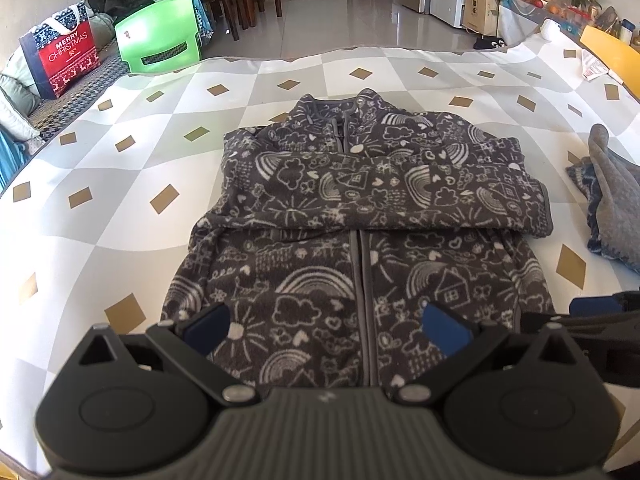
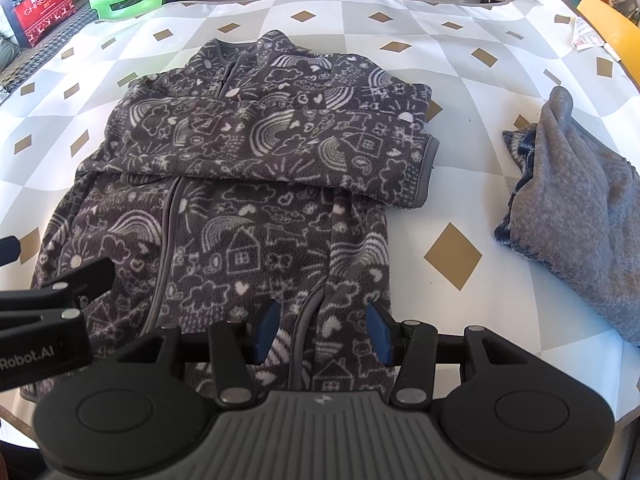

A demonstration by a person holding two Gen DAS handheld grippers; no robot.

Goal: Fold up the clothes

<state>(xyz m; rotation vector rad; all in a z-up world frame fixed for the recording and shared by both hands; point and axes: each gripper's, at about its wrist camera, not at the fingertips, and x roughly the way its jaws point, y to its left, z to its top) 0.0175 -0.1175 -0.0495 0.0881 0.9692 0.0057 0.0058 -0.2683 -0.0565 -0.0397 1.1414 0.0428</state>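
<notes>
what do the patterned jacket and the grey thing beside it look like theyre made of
Jacket: looks like fleece, matte and fuzzy, with a nubby pile, a white doodle print and smooth grey binding along the zip and cuff.
Grey cloth: a thicker, softer knit or plush fleece, heathered and fluffy at its edges; its exact fibre is unclear.

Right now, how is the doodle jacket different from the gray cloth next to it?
The doodle jacket is dark with white rainbows, houses and clouds; the gray cloth is plain light gray. The jacket lies flat, sleeves folded across its chest; the cloth sits in a crumpled heap. Both look fuzzy and rest on the checkered table.
</notes>
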